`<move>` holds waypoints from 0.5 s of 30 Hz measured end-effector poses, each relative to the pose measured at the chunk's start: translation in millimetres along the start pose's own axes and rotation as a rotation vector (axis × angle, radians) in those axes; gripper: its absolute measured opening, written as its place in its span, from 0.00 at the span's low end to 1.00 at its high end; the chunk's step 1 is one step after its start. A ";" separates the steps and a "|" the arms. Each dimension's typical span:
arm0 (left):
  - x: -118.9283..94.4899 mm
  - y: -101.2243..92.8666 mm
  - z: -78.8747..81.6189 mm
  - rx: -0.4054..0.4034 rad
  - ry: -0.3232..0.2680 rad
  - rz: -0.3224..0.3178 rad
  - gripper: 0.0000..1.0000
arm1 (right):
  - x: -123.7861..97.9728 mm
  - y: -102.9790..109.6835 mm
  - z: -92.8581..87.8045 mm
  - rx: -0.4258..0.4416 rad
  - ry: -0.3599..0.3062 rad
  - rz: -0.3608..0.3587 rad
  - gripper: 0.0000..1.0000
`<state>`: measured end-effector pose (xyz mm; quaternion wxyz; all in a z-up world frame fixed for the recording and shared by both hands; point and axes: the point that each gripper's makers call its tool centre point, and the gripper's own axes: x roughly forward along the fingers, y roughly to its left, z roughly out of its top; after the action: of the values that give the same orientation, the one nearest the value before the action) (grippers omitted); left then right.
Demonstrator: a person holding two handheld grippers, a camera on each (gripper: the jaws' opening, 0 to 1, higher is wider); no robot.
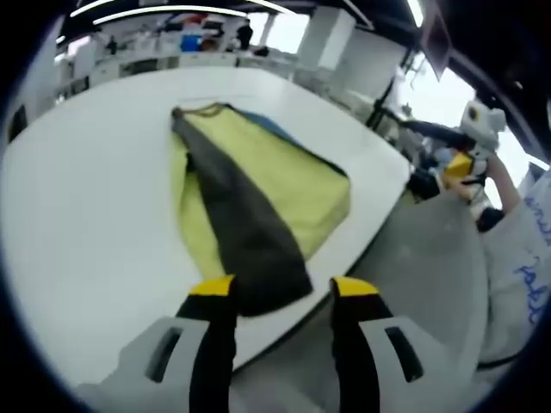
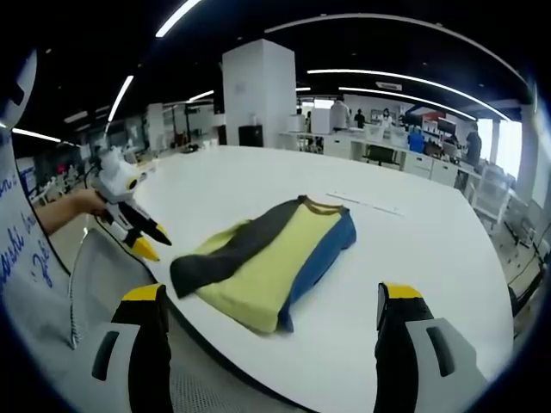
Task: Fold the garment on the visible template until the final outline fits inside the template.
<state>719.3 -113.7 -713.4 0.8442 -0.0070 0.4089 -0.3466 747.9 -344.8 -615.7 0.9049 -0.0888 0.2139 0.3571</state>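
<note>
While both grippers (image 1: pixel 282 286) (image 2: pixel 272 294) hang agape, empty, shirt (image 2: pixel 267 258) lies folded on table (image 2: pixel 430 249)
Next, I judge: check outline, tuck dark sleeve (image 1: pixel 250 232)

1 folded garment (image 2: pixel 271 258), 1 white table (image 2: pixel 413 258), 2 hand-held grippers (image 1: pixel 282 288) (image 2: pixel 274 297).

Soft matt cloth garment (image 2: pixel 269 258) on smooth white table (image 2: pixel 430 249).
</note>
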 end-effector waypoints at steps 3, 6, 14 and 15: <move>6.3 8.6 -7.2 -0.016 0.026 0.011 0.32 | -0.2 0.6 -2.2 -0.018 0.013 0.001 1.00; 12.3 15.2 -14.0 -0.030 0.041 0.020 0.32 | 0.9 0.7 -5.0 -0.027 0.027 0.002 1.00; 16.7 21.4 -25.7 -0.046 0.077 0.041 0.28 | 1.7 4.2 -3.4 -0.026 0.019 0.009 1.00; 17.3 23.0 -27.6 -0.043 0.088 0.047 0.26 | 2.0 5.0 -3.8 -0.025 0.021 0.010 1.00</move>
<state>720.8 -99.0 -750.4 0.8329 -0.0003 0.4531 -0.3177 744.5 -341.1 -620.0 0.8995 -0.1027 0.2196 0.3634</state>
